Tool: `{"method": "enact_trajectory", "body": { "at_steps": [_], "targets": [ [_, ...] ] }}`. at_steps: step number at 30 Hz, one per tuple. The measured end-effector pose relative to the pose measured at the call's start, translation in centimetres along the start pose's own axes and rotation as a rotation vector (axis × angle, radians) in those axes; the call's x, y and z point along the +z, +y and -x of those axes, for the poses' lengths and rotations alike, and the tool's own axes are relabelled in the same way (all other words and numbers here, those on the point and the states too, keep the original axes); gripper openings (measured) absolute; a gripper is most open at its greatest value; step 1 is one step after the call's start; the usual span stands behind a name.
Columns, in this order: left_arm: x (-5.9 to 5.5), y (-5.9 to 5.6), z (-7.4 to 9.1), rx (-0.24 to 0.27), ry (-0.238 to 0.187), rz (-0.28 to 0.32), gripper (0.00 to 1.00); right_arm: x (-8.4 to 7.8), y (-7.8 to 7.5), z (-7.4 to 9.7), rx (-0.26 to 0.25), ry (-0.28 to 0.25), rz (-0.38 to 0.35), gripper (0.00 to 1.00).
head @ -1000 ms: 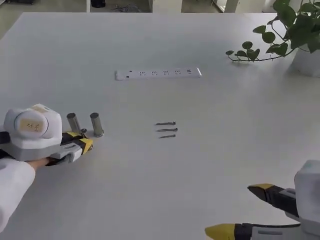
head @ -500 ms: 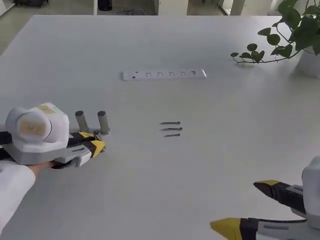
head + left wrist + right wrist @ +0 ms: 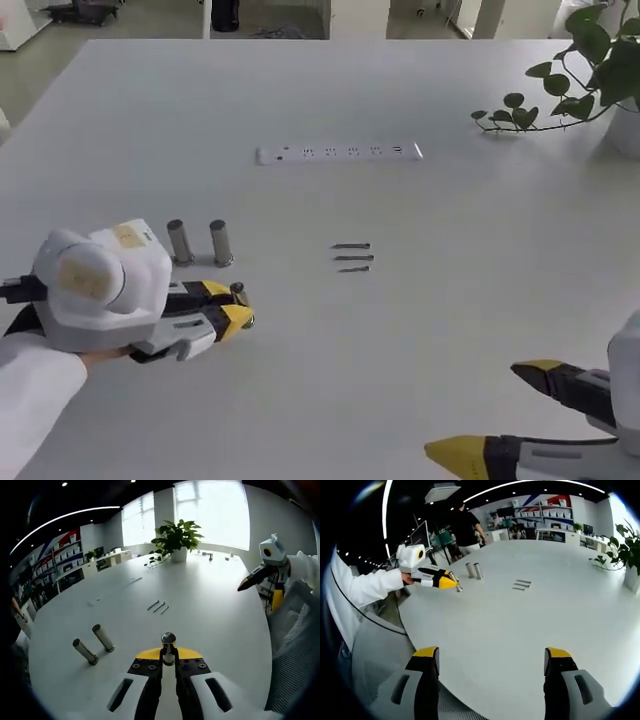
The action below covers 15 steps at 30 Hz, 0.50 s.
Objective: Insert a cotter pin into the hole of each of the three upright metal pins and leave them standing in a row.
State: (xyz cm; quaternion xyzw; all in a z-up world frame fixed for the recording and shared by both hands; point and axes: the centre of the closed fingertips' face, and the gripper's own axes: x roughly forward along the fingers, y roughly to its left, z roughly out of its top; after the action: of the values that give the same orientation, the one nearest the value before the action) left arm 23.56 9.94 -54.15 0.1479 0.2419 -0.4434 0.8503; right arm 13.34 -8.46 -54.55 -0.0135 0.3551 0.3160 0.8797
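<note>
My left gripper (image 3: 236, 304) hovers at the table's left, shut on a short metal pin (image 3: 238, 290) whose round head shows between the jaws (image 3: 168, 641). Behind it two more metal pins (image 3: 179, 241) (image 3: 220, 242) stand upright side by side; they also appear in the left gripper view (image 3: 103, 637) and the right gripper view (image 3: 474, 570). Three cotter pins (image 3: 351, 257) lie in a small stack mid-table, to the right of the pins. My right gripper (image 3: 492, 412) is at the near right edge, open and holding nothing (image 3: 491, 656).
A white power strip (image 3: 338, 153) lies across the far middle of the table. A potted plant (image 3: 590, 60) stands at the far right corner. A person stands beyond the table (image 3: 465, 527). The white tabletop (image 3: 400, 340) is bare between the grippers.
My left gripper has moved right and toward me with the third metal pin, away from the two standing pins. The head camera also shifted. The right gripper barely moved.
</note>
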Motion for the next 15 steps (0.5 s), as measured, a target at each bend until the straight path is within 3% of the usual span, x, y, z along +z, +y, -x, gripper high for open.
{"method": "enact_trajectory", "body": {
  "at_steps": [8,15],
  "targets": [
    [-0.6,-3.2,-0.9,-0.070,0.009,-0.019,0.06,-0.1,0.3,-0.1,0.013,0.001,0.008,0.84],
    [-1.5,-4.6,-1.2,-0.117,0.023,-0.044,0.06,0.1,0.5,-0.2,0.020,-0.001,0.016,0.84]
  ]
}}
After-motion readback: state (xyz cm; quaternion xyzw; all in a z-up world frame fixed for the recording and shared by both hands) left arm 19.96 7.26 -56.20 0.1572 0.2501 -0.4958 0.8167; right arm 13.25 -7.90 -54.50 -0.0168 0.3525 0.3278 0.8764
